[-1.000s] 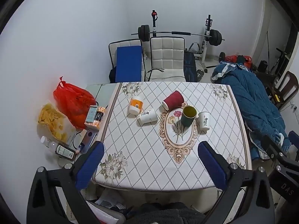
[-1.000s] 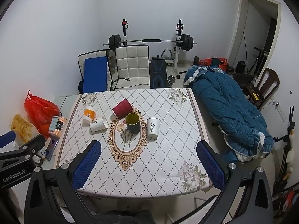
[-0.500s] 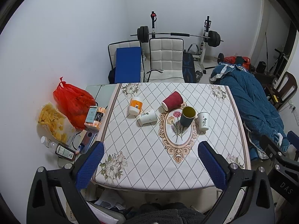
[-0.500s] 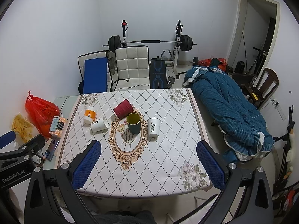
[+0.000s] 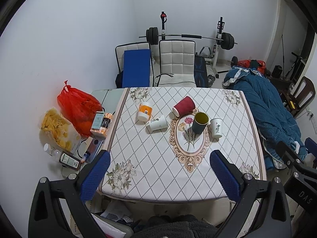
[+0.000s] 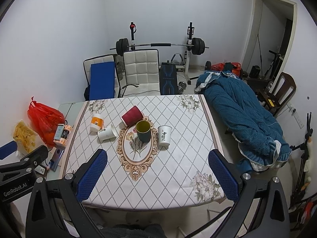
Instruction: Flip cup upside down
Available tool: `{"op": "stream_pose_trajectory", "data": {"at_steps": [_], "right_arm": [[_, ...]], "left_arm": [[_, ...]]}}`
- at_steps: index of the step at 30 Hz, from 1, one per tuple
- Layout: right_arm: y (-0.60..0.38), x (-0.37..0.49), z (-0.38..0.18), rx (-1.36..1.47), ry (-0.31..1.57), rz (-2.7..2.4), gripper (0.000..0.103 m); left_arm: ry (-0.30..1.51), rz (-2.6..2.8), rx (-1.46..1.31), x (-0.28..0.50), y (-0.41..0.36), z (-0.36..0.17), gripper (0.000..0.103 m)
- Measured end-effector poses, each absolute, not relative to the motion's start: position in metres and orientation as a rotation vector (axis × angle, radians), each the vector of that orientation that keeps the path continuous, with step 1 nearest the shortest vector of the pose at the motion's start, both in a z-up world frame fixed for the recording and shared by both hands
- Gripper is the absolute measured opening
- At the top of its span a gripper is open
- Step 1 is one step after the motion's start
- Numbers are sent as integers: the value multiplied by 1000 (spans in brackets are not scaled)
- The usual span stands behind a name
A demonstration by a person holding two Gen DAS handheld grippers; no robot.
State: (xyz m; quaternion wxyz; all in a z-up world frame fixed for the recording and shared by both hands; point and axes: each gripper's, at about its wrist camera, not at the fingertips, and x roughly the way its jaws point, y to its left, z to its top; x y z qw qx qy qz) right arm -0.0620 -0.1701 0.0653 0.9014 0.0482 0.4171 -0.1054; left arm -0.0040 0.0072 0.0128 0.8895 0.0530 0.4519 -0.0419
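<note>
Five cups sat in the middle of the worktop (image 6: pixel 178 178), far ahead of both grippers. Two stood up with their mouths open to the ceiling: the dark green cup (image 6: pixel 144 131) and the white cup (image 6: pixel 164 135) just to its right. The red cup (image 6: pixel 131 117) and another white cup (image 6: pixel 107 132) lay on their sides, and the orange cup (image 6: pixel 96 122) seemed upside down. The left gripper (image 5: pixel 160 175) and the right gripper (image 6: pixel 158 175) were both held wide and empty, back at the near edge. I think the right gripper was nearer the two standing cups, which lay straight ahead of it.
</note>
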Motion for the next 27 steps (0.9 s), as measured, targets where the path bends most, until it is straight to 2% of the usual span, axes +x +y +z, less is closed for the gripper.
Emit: {"op": "stream_pose_trajectory", "data": {"at_steps": [27], "right_arm": [[-164,-68,71,101,859,-215,103]], "left_arm": [[933,-86,108,-7,9,15,103]]}}
